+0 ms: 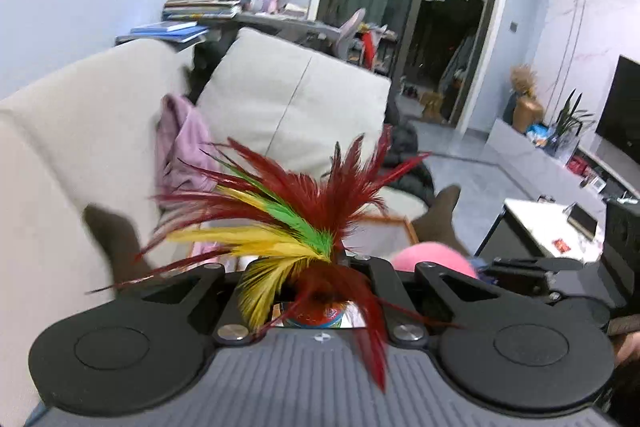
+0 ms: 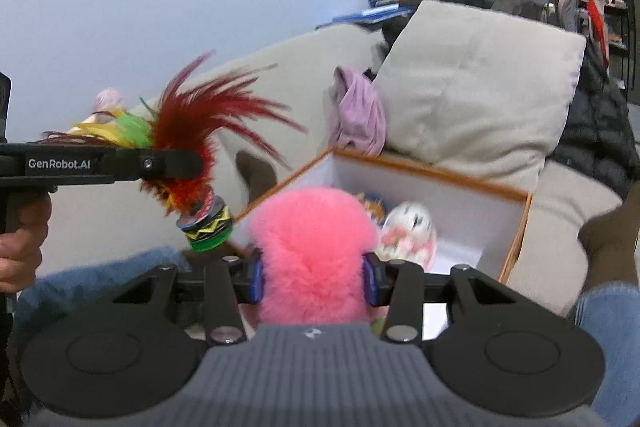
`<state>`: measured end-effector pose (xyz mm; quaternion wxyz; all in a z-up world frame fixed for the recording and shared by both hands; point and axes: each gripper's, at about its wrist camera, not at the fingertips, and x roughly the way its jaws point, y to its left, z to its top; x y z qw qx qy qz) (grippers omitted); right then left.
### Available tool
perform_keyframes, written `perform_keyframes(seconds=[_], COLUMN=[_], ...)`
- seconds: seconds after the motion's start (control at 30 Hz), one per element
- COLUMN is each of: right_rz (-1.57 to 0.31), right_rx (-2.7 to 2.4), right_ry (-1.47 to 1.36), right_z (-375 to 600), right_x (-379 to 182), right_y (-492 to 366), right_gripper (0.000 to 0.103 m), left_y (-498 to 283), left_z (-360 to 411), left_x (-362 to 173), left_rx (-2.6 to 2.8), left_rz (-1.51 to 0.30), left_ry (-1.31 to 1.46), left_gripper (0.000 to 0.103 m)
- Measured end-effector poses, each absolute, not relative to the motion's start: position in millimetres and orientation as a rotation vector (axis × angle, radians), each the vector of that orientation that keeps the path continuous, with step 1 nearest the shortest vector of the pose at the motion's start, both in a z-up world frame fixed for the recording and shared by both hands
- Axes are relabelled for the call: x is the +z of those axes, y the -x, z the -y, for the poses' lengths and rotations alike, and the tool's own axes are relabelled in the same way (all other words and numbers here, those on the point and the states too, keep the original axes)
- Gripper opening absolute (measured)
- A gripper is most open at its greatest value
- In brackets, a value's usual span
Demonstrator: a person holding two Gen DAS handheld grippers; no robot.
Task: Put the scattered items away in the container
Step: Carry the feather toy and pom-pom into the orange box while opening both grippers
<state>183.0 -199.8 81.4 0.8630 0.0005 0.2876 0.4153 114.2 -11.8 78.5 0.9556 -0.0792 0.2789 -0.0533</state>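
Beige sofa (image 2: 472,75) filling the background, with 1 large back cushion (image 1: 296,99) and a crumpled lilac garment (image 2: 358,115) against it. In front of that cushion, an open white box with an orange-brown rim (image 2: 436,173), seen in the right wrist view. Inside the box, a pale patterned round item (image 2: 408,233) and something orange and blue behind it, too blurred to name.

Right gripper (image 2: 316,277) held over the near side of the box, its 2 blue-padded fingers (image 2: 256,277) pressed into the sides of a fluffy pink pom-pom ball (image 2: 314,247), jaws roughly half spread around it. Same pink ball (image 1: 434,257) peeking in at the right of the left wrist view.

Left gripper (image 1: 316,301) clamped nearly closed on a feather shuttlecock (image 1: 288,223), gripped at the feather base, red, yellow and green plumes fanning upward. From the right wrist view, left gripper (image 2: 188,165) reaching in from the left, shuttlecock (image 2: 196,147) raised in the air just left of the box, its stacked disc base (image 2: 208,227) hanging tilted below the fingers.

A hand (image 2: 18,251) on that gripper's handle at the left edge.
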Motion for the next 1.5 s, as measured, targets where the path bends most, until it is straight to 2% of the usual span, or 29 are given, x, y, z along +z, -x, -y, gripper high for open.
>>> perform_keyframes(seconds=[0.2, 0.33, 0.43, 0.47, 0.5, 0.53, 0.8, 0.87, 0.93, 1.03, 1.1, 1.17, 1.27, 1.37, 1.5], right_rz=[-0.752, -0.865, -0.935, -0.954, -0.985, -1.014, -1.073, -1.080, -1.089, -1.096, -1.098, -1.113, -1.161, -1.209, -1.234], right_rx=[0.804, 0.795, 0.784, 0.787, 0.797, 0.803, 0.771, 0.752, 0.741, 0.742, 0.744, 0.742, 0.716, 0.723, 0.749], right_ry=[0.012, 0.051, 0.074, 0.070, 0.059, 0.038, 0.003, 0.013, 0.020, 0.020, 0.021, 0.025, 0.057, 0.061, 0.022], right_z=[176.1, 160.6, 150.2, 147.9, 145.6, 145.1, 144.0, 145.8, 148.3, 150.6, 150.3, 148.2, 140.5, 133.1, 127.1], right_x=[52.5, 23.2, 4.5, -0.5, -5.9, -10.9, -23.4, -22.8, -23.7, -23.4, -22.7, -24.5, -30.7, -37.3, -41.1], right_y=[-234.1, -255.7, -265.3, -268.4, -273.0, -277.1, -289.7, -291.5, -292.3, -291.1, -289.9, -290.4, -292.3, -293.9, -296.3], right_gripper=[0.045, 0.044, 0.040, 0.027, 0.009, 0.008, 0.013, 0.020, 0.025, 0.025, 0.027, 0.028, 0.028, 0.024, 0.022], left_y=[-177.2, -196.0, -200.3, -202.1, -202.4, -202.7, -202.4, -203.5, -202.8, -199.0, -195.1, -190.3, -183.3, -175.9, -169.2], left_z=[17.6, 18.1, 10.4, 9.2, 8.1, 7.8, 13.2, 11.8, 8.1, 3.0, -1.2, -6.0, -11.6, -17.8, -20.9], left_x=[23.9, -19.4, -38.8, -42.8, -46.2, -49.5, -67.0, -69.9, -69.7, -61.8, -53.0, -42.0, -24.4, -8.4, 7.0], left_rx=[-0.115, -0.130, -0.144, -0.145, -0.146, -0.148, -0.137, -0.131, -0.125, -0.120, -0.116, -0.108, -0.076, -0.051, -0.038], left_rz=[-0.701, -0.798, -0.832, -0.839, -0.847, -0.856, -0.910, -0.930, -0.938, -0.919, -0.898, -0.865, -0.808, -0.761, -0.749], left_ry=[0.125, 0.121, 0.117, 0.108, 0.099, 0.092, 0.002, 0.009, 0.033, 0.059, 0.082, 0.111, 0.143, 0.168, 0.160], left_gripper=[0.010, 0.010, 0.010, 0.010, 0.010, 0.010, 0.013, 0.014, 0.019, 0.025, 0.032, 0.033, 0.036, 0.051, 0.051])
